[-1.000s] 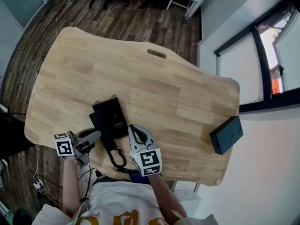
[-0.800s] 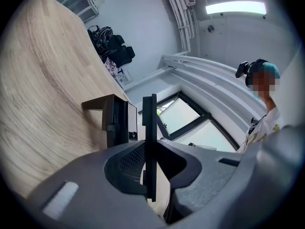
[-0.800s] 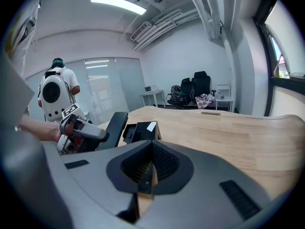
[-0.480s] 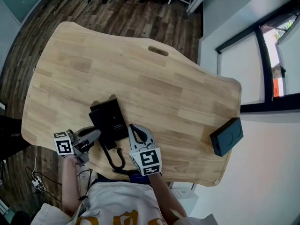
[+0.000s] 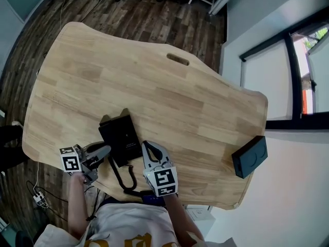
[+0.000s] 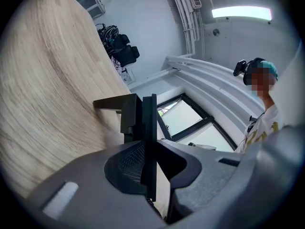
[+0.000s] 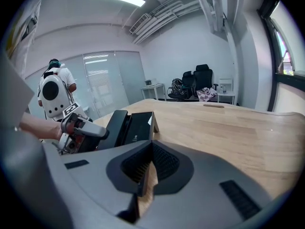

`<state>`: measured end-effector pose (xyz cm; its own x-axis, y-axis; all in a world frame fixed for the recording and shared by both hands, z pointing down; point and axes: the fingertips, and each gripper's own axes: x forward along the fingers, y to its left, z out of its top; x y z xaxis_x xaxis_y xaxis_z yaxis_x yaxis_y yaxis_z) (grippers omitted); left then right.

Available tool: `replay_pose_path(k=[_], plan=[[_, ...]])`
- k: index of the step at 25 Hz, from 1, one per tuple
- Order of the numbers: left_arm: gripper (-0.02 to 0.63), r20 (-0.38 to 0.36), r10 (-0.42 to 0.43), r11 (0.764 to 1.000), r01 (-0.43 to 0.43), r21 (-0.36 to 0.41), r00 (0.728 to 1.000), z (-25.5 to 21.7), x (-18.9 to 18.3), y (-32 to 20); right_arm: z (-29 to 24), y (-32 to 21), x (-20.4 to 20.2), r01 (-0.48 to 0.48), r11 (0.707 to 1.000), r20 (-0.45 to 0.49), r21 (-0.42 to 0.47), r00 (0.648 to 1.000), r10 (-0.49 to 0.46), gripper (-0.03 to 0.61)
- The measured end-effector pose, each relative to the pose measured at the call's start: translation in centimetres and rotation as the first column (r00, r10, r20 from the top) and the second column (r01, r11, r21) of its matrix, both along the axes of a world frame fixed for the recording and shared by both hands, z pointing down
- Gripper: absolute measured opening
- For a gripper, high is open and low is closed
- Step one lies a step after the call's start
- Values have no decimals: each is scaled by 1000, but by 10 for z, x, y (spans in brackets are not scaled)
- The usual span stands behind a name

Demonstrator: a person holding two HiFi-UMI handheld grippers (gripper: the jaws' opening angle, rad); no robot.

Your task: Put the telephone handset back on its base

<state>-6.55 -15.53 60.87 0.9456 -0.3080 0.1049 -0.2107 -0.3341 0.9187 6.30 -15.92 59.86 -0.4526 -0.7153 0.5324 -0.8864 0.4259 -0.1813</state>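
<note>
At the desk's (image 5: 169, 94) near edge in the head view, the handset (image 5: 110, 143) lies along the base's (image 5: 128, 134) left side, cord (image 5: 126, 178) trailing off the edge. Over the last second nothing here has shifted. The left gripper (image 5: 106, 150) and right gripper (image 5: 147, 144) stay either side, so I judge the handset already seated. In the left gripper view, my jaws are pressed together on nothing. In the right gripper view, they're likewise clenched and empty, clear of the phone.
</note>
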Motion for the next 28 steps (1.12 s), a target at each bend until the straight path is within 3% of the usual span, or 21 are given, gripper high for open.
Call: replay_pose_path(k=[15, 28], plan=[[69, -3, -7, 1000, 7, -19, 1000, 13, 0, -10, 13, -7, -2, 5, 1000, 3, -30, 1000, -5, 6], [71, 16, -71, 997, 71, -30, 997, 19, -3, -12, 13, -13, 1, -10, 999, 14, -30, 1000, 11, 6]])
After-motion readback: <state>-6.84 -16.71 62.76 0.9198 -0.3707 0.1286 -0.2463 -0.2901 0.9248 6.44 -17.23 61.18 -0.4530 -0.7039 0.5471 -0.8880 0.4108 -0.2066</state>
